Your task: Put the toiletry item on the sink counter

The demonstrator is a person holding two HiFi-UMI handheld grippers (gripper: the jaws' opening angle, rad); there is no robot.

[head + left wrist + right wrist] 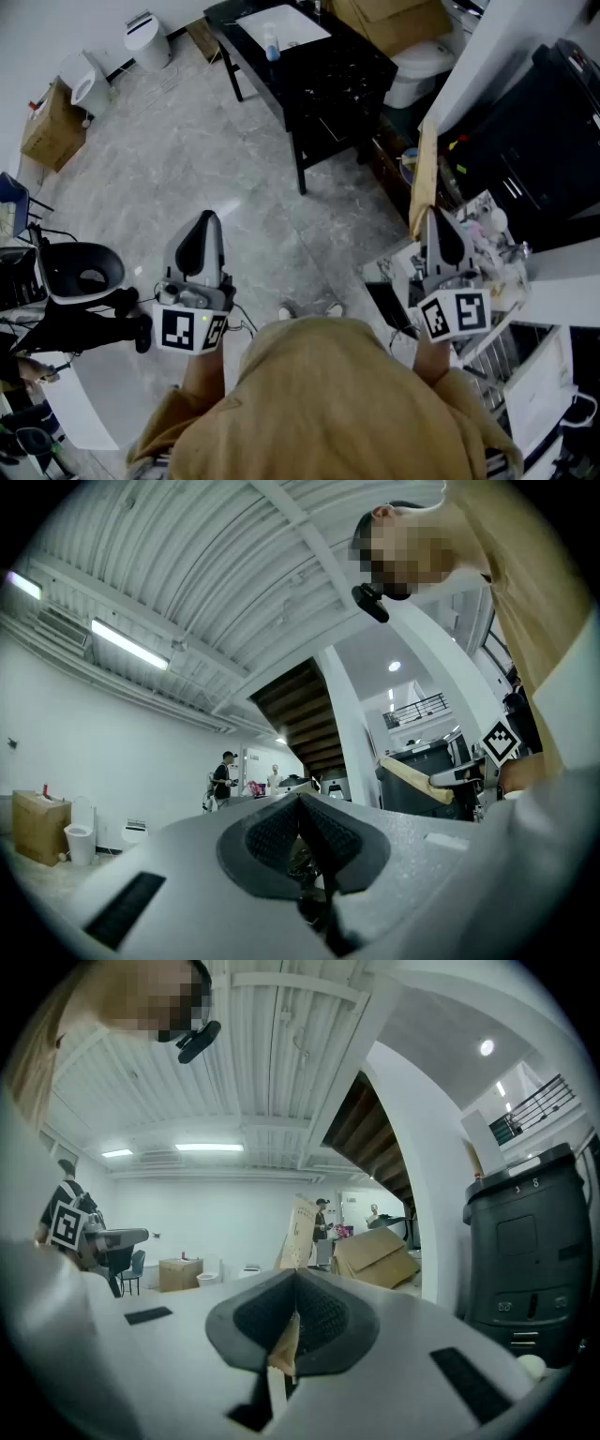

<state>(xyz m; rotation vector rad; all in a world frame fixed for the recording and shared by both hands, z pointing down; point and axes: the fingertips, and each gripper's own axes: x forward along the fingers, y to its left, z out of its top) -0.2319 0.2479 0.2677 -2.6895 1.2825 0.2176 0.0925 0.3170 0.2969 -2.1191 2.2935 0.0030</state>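
Right gripper [434,225]: level, jaws pinching a flat tan packet [426,173] that sticks out past the tips.
Left gripper [208,220]: jaws pressed together, nothing between them.
Counter [323,80]: black, with a white basin, well apart from both grippers across the floor. A bottle [271,42] stands at the basin.

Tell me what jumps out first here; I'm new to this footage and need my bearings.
A long tan strip stands clamped in the right tongs, at the head view's right. Across the grey floor stands a black sink counter with a white basin and a small bottle on it. The left tongs are shut and empty.
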